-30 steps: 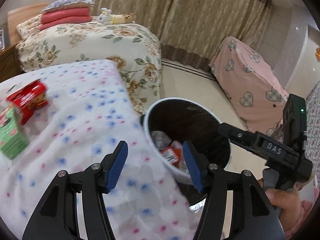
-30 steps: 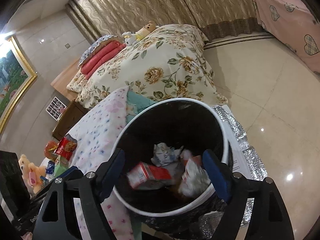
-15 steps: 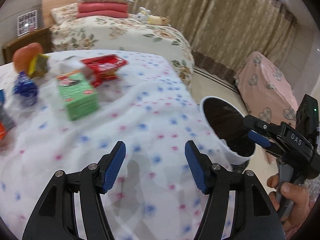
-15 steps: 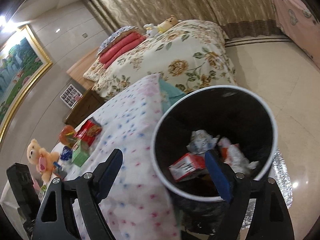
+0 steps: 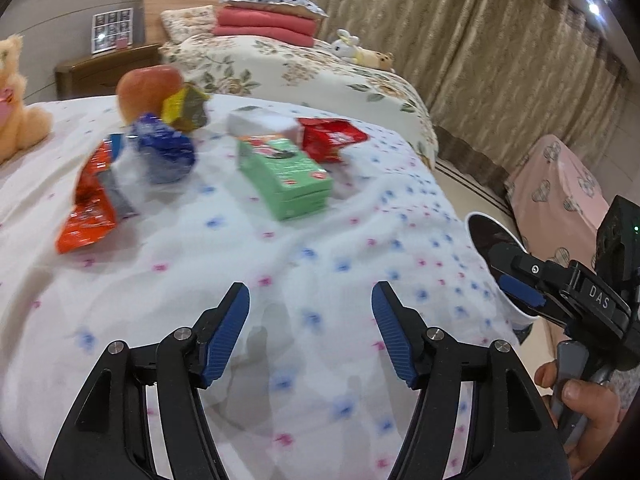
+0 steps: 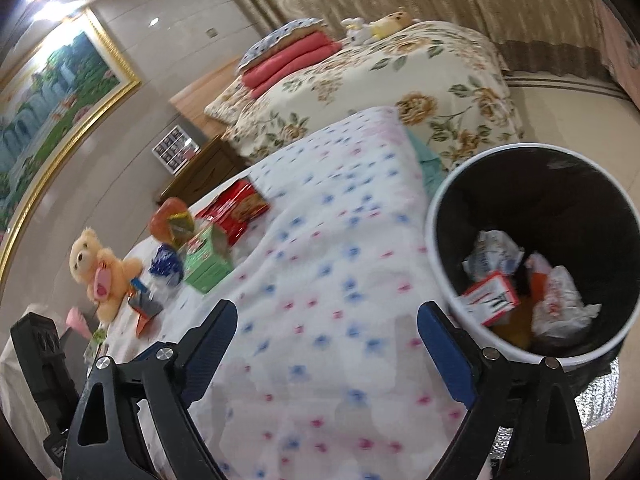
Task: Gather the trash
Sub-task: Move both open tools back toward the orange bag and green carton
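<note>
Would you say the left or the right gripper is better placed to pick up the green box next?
Left, probably. The left gripper faces the green box with empty jaws. The right gripper sits nearer the bin, its empty jaws opening.

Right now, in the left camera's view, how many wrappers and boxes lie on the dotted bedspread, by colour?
Orange wrapper: 1
Blue wrapper: 1
Yellow packet: 1
White pack: 1
Green box: 1
Red packet: 1
Total: 6

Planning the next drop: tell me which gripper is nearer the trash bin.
Right. The right gripper hangs over the spotted bedspread with one finger beside the trash bin, jaws opening and empty. The left gripper is farther along the bed, bin off to its right.
</note>
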### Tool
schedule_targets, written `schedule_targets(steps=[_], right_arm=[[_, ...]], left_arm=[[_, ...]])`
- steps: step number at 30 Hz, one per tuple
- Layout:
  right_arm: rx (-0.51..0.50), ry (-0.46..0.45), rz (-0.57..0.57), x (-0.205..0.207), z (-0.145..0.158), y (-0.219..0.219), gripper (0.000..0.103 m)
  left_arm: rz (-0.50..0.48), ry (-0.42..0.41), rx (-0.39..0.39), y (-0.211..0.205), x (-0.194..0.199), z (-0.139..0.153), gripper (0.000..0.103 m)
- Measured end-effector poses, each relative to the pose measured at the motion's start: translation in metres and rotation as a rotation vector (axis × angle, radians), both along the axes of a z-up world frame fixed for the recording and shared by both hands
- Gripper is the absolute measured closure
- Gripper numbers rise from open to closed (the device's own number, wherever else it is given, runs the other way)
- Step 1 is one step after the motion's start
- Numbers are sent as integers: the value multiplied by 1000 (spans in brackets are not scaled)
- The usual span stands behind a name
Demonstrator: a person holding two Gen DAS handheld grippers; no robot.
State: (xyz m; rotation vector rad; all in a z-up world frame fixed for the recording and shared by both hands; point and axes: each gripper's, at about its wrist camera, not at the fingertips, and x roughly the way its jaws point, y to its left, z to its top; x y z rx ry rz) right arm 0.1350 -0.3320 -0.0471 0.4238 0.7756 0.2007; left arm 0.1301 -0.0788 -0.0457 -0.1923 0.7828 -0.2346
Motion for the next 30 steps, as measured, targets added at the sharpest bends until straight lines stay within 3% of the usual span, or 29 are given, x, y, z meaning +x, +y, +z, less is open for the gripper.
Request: schedule_targets(steps=[8,12,30], right_arm=[[-13,13,69,8,-3,35,6],[-25,19,106,13,-3,52,5],[-120,20,244,45,-7,124,0]], left_arm=[[98,10,8,40,-8,-6,36],[147,16,11,58,-11,-8,27],[269,20,8,116,-2,-10,25]])
